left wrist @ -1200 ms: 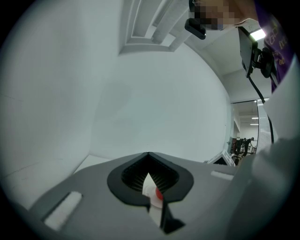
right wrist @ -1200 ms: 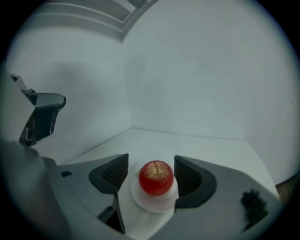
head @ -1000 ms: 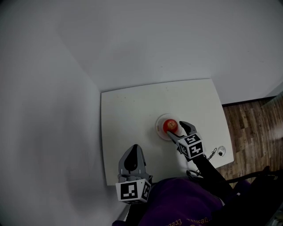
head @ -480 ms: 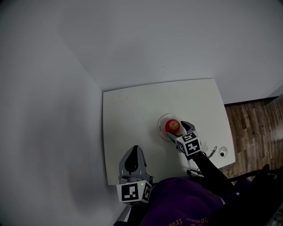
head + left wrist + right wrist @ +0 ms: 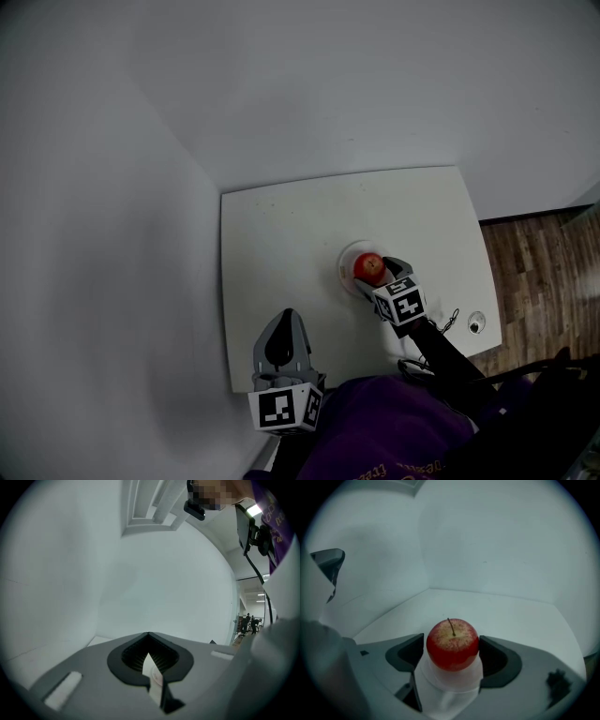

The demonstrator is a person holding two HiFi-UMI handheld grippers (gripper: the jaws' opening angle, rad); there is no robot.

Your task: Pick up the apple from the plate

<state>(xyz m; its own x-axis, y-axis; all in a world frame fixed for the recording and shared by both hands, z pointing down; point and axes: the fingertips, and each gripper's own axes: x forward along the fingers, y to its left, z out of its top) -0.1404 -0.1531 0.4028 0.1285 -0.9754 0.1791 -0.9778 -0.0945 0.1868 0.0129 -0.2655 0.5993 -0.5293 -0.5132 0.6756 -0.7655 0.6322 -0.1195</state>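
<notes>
A red apple [image 5: 368, 266] [image 5: 453, 639] with its stem up sits on a small white plate [image 5: 343, 273] [image 5: 450, 688] on the white table [image 5: 281, 234]. My right gripper [image 5: 380, 275] [image 5: 452, 654] reaches down to the plate from the near side. Its jaws stand wide, one on each side of the apple and close to its skin; I see no squeeze on it. My left gripper [image 5: 282, 320] [image 5: 148, 635] hovers at the table's near edge, away from the plate. It is shut with its tips meeting, holding nothing.
The table stands in a corner, with grey walls at its left and far sides. A small round object [image 5: 476, 323] and a dark cable [image 5: 451, 326] lie near the table's right front corner. Wooden floor [image 5: 544, 272] shows to the right.
My right gripper has sunk toward the plate and slid forward, so its jaws now flank the apple. The left gripper has stayed in place.
</notes>
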